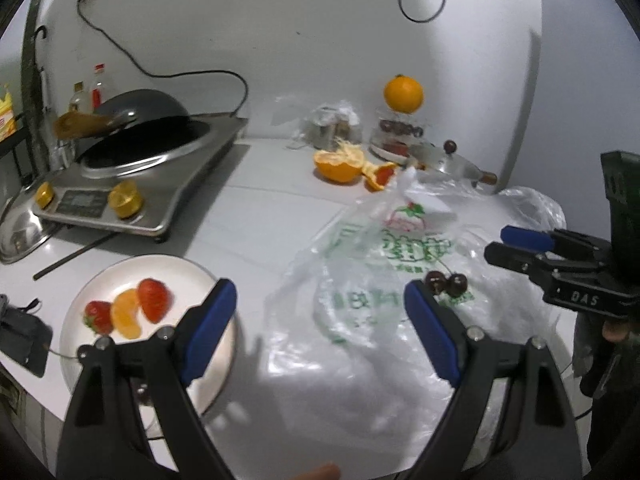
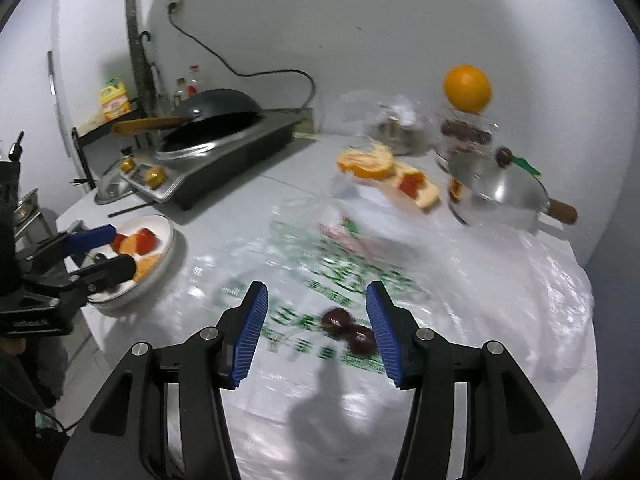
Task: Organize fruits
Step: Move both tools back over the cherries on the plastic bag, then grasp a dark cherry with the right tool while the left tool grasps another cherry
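Observation:
Two dark cherries [image 1: 447, 282] lie on a clear printed plastic bag [image 1: 384, 280]; they also show in the right wrist view [image 2: 349, 330]. My right gripper [image 2: 317, 334] is open and empty, with the cherries between its blue pads [image 2: 251, 334], close to the right one. A white plate [image 1: 100, 280] at front left holds two strawberries [image 1: 153, 300] and an orange segment [image 1: 126, 319]. My left gripper [image 1: 320, 332] is open and empty, between the plate and the bag. A peeled orange [image 1: 340, 164] lies at the back. A whole orange [image 1: 403, 93] sits on a container.
An induction cooker with a black wok [image 1: 144, 140] stands at back left, with bottles behind it. A steel lidded pot [image 2: 496, 188] stands at back right beside a clear container of fruit [image 1: 400, 136]. A steel lid [image 1: 20, 232] lies at far left. The counter edge runs close in front.

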A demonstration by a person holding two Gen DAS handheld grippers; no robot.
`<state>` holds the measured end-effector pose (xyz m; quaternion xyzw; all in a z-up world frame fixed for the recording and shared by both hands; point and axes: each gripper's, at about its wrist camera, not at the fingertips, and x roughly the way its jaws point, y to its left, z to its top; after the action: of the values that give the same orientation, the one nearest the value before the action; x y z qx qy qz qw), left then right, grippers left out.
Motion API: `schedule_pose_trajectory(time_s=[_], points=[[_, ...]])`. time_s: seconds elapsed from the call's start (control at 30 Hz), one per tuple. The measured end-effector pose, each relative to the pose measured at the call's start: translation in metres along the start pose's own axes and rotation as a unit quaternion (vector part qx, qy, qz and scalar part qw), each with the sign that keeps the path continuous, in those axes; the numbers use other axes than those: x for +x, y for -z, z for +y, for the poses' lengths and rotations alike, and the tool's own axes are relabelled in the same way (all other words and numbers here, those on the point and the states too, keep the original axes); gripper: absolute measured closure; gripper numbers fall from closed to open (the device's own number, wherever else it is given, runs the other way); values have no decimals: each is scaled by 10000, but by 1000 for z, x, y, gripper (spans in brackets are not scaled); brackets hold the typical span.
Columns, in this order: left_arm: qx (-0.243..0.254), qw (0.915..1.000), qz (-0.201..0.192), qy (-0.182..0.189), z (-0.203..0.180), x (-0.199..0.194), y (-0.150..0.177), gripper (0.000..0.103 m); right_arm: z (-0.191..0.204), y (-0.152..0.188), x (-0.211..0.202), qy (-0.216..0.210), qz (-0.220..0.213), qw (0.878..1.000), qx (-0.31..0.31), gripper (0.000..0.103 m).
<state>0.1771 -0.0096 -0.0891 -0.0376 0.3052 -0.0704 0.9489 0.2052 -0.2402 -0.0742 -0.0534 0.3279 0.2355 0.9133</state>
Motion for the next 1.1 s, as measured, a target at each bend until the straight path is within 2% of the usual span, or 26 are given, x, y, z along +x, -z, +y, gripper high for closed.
schedule_pose_trajectory(time_s=[0.3, 0.77, 0.8, 1.1], points=[[107, 9998, 162, 71, -26, 22, -3, 16, -20, 19, 29, -91, 451, 9989, -125, 49], [324, 9989, 320, 58, -49, 40, -5, 16, -27, 30, 75, -167, 1088, 9937, -198, 64], [357, 9988, 339, 83, -52, 42, -6, 16, -27, 30, 75, -193, 1093, 9936, -189, 72], [698, 9959, 495, 299, -81, 63, -6, 16, -32, 25, 45, -295, 760, 9964, -248, 72]])
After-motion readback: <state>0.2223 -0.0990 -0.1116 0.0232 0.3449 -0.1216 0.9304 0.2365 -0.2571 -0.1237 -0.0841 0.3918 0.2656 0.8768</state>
